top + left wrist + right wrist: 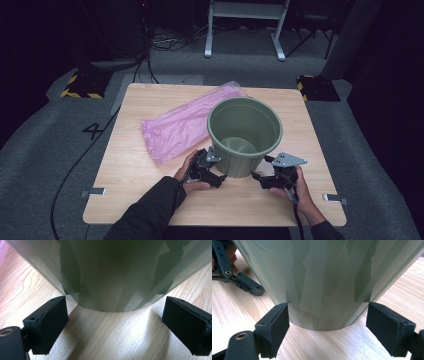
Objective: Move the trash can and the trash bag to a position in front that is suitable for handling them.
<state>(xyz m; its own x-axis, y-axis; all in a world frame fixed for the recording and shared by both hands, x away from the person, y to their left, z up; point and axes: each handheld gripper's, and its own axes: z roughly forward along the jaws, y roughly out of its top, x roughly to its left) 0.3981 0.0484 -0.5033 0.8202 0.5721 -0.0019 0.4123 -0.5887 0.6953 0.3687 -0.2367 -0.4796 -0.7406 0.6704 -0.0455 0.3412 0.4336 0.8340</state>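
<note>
Here the green bin (245, 135) stands upright on the worktop (150, 200), a pink bag (185, 122) beside it. Left hand-held gripper (216, 172) and right hand-held gripper (261, 176) flank its base, jaws spread wide, gripping nothing.

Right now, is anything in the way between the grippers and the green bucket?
No. The left gripper and right gripper both sit open at the foot of the green bucket, with bare wooden table between. The pink bag lies behind.
</note>
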